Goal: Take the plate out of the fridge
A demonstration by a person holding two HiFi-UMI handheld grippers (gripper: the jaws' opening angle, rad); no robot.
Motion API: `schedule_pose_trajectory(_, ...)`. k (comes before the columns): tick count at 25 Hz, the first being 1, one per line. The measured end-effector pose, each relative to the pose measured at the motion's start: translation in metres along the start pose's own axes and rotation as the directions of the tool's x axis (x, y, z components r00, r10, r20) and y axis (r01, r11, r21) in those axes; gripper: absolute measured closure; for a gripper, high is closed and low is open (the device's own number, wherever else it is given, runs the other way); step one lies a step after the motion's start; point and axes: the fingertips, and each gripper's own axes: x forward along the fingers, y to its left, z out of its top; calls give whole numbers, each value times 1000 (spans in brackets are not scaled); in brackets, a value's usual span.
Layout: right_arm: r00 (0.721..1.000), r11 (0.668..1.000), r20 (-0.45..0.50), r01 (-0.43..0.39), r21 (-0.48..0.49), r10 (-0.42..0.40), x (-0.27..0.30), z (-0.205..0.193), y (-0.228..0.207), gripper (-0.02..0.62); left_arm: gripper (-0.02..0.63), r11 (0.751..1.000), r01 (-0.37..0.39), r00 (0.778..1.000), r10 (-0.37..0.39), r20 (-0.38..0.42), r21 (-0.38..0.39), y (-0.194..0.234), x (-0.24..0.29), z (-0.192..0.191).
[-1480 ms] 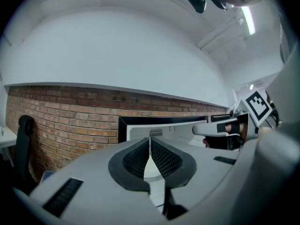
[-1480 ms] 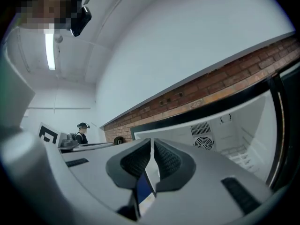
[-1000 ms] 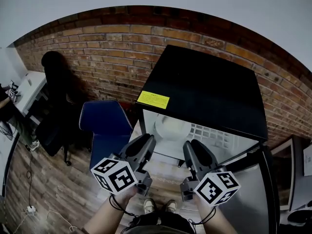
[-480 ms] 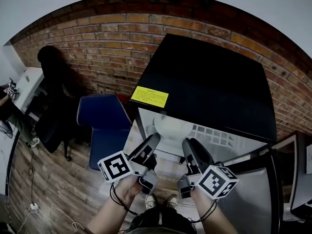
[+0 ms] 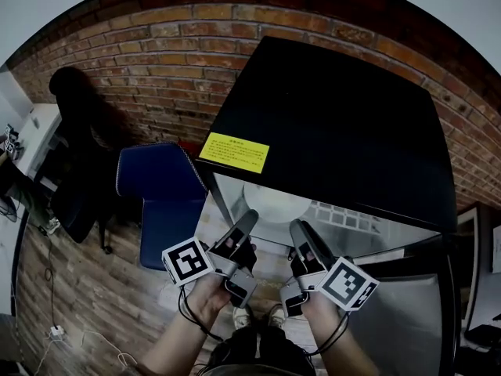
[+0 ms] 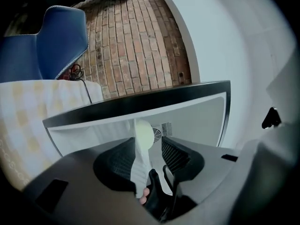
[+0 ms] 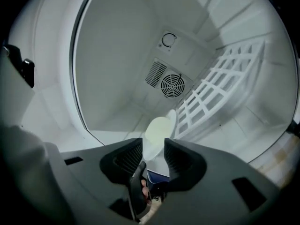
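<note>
"Hovering at the mouth of the mini fridge (image 5: 337, 131), the left tool (image 5: 244, 224) and right tool (image 5: 301, 233) both stand wide. Their jaws have just been opening, and nothing is pinched between them," says the first observer. "How far along is the person?"

"Early, by the look of it," the second replies. "The door is open, but the white plate (image 5: 270, 202) lies inside, untouched. Reaching in, gripping it and lifting it out are all left. The head view catches only part of it under the black top. The right tool's view shows the whole plate (image 7: 157, 130) just beside the wire shelf (image 7: 220, 83), with the fan vent (image 7: 171, 86) behind."
</note>
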Motion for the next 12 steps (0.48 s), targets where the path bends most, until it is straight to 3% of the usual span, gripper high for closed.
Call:
schedule_pose_trajectory(4,1000,996,-8,-22,88,23,9,-3,-8,466,439,999,-1,1000,1,-13,-33,8,5,-2)
schedule_pose_trajectory(12,999,986,-34,26,165,-21,19,-10,-27,483,455,995,-17,999,14,-33,-101,20,17,-3)
